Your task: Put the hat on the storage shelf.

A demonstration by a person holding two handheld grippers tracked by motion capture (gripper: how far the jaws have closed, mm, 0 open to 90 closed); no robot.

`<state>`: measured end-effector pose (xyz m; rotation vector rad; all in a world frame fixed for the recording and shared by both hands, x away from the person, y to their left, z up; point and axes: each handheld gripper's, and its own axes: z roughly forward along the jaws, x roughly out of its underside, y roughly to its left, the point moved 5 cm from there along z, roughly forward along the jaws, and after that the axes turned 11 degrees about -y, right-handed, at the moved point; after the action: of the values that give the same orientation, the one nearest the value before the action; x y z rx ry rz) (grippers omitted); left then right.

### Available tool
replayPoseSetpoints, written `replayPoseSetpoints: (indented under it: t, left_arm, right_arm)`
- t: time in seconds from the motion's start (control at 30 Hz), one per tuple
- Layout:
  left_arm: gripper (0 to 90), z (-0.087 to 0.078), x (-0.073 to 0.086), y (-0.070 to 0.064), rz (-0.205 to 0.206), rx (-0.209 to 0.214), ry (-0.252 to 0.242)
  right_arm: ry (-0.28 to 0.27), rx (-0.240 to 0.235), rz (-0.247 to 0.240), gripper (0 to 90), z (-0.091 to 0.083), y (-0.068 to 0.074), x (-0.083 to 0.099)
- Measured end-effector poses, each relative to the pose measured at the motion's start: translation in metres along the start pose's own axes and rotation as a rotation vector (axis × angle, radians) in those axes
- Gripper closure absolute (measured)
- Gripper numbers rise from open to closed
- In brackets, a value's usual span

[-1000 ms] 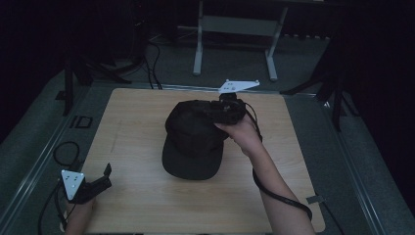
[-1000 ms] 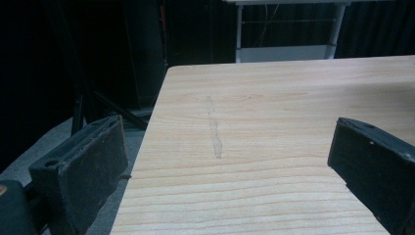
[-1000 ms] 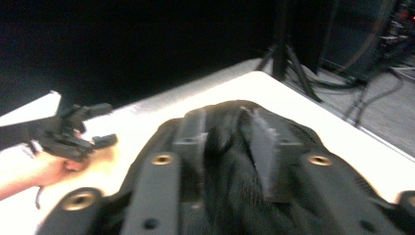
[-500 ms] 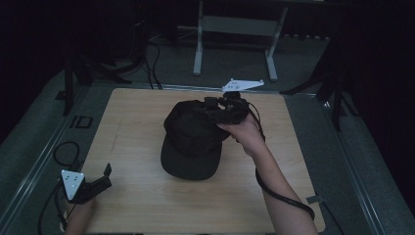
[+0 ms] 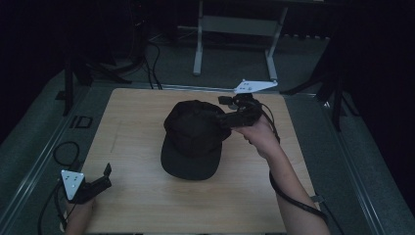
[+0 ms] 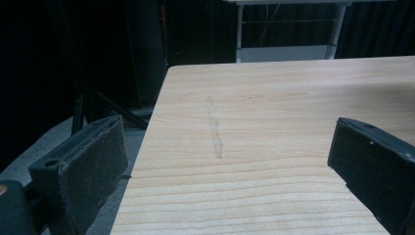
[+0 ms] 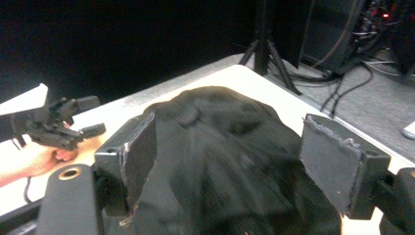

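Observation:
A black baseball cap (image 5: 193, 137) lies in the middle of the wooden table (image 5: 137, 122), brim toward the near edge. My right gripper (image 5: 226, 117) is at the right side of the crown, held by a hand from the right. In the right gripper view its jaws stand wide apart, open (image 7: 230, 142), with the crown of the cap (image 7: 220, 186) between and beyond them, slightly blurred. My left gripper (image 5: 105, 177) rests at the near left corner, far from the cap. Its jaws are open (image 6: 225, 152) over bare wood.
The table's left edge (image 6: 156, 127) drops off just beside the left gripper. Cables (image 5: 66, 152) lie on the floor at the left, and a metal stand (image 5: 235, 29) is behind the table. Bare tabletop lies left of and in front of the cap.
The right hand and its grey plate have shifted a little to the right at the cap's crown. The cap has barely moved. The left gripper has stayed put.

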<state>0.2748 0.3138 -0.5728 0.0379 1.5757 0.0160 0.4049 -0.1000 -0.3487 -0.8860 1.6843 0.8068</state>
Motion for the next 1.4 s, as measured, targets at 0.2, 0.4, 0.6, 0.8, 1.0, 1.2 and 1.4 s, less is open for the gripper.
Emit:
replayPoseSetpoints:
  t: [0.2,0.4,0.6,0.8,1.0,1.2,1.4]
  left_arm:
    - [1.7,0.0,0.0,0.0,-0.003,0.0,-0.001]
    - [1.7,0.0,0.0,0.0,0.001,0.002,0.002]
    - [1.8,0.0,0.0,0.0,0.003,0.002,0.003]
    - [1.8,0.0,0.0,0.0,0.004,0.001,0.004]
    - [1.8,0.0,0.0,0.0,0.004,0.001,0.005]
    - [1.7,0.0,0.0,0.0,0.004,0.002,0.005]
    - [1.8,0.0,0.0,0.0,0.002,0.0,0.005]
  right_arm:
    - [0.0,0.023,-0.001,17.4,-0.018,-0.009,0.006]
    - [0.0,0.035,0.011,14.1,-0.036,-0.02,0.019]
    - [0.017,0.105,0.037,14.0,-0.054,-0.038,0.042]
    - [0.021,0.175,0.04,14.1,-0.071,-0.056,0.066]
    - [0.018,0.237,0.058,13.8,-0.089,-0.072,0.092]
    - [0.026,0.29,0.066,13.5,-0.105,-0.085,0.123]
    - [0.052,0.329,0.089,13.8,-0.115,-0.093,0.153]
